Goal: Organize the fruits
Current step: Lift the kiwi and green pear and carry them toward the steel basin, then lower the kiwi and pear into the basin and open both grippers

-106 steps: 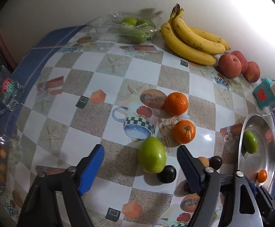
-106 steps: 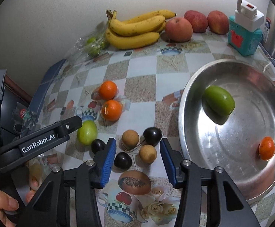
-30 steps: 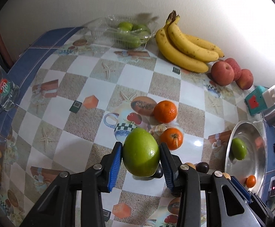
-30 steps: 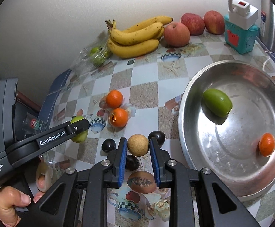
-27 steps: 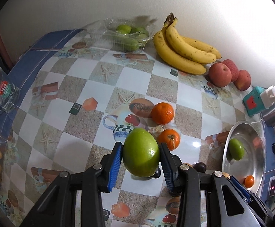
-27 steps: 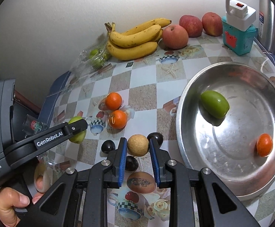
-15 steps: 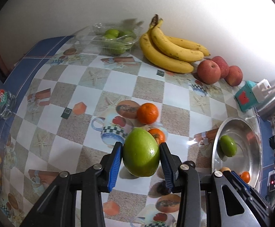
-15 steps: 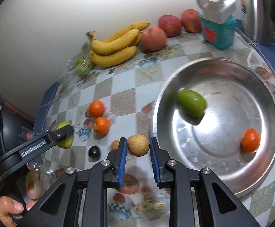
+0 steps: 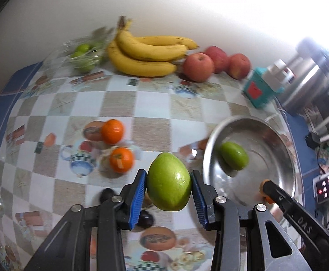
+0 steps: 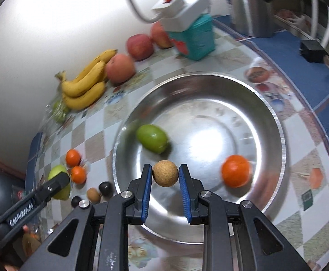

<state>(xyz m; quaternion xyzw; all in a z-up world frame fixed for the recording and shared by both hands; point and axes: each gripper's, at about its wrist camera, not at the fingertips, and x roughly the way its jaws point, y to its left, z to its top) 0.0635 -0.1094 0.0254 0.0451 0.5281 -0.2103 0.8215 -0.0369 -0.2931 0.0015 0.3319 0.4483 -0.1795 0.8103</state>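
both fruits held, bowl next

while both tools carry fruit toward the steel bowl (image 10: pixel 275 117), the step in hand looks like the drop-off, and doing it well probably means lowering each piece close to the bowl floor before letting go, so nothing bounces or rolls out.

on the left, the left gripper (image 9: pixel 168 188) has its blue pads pinching a large green fruit (image 9: pixel 169 181) at its widest part. it is raised off the checked tablecloth (image 9: pixel 153 133) and just short of the bowl rim, pointing steeply down. it likely needs to go further over the rim, setting down apart from the green fruit already inside (image 10: pixel 152 138).

on the right, the right gripper (image 10: pixel 165 176) has its jaws pressed tight on a small tan round fruit (image 10: pixel 165 173), hanging over the bowl's near side, also angled steeply down. the spot between the green fruit and the orange fruit (image 10: pixel 236 173) looks free.

two oranges (image 9: pixel 117 143) and small dark fruits (image 10: pixel 105 188) lie on the cloth.
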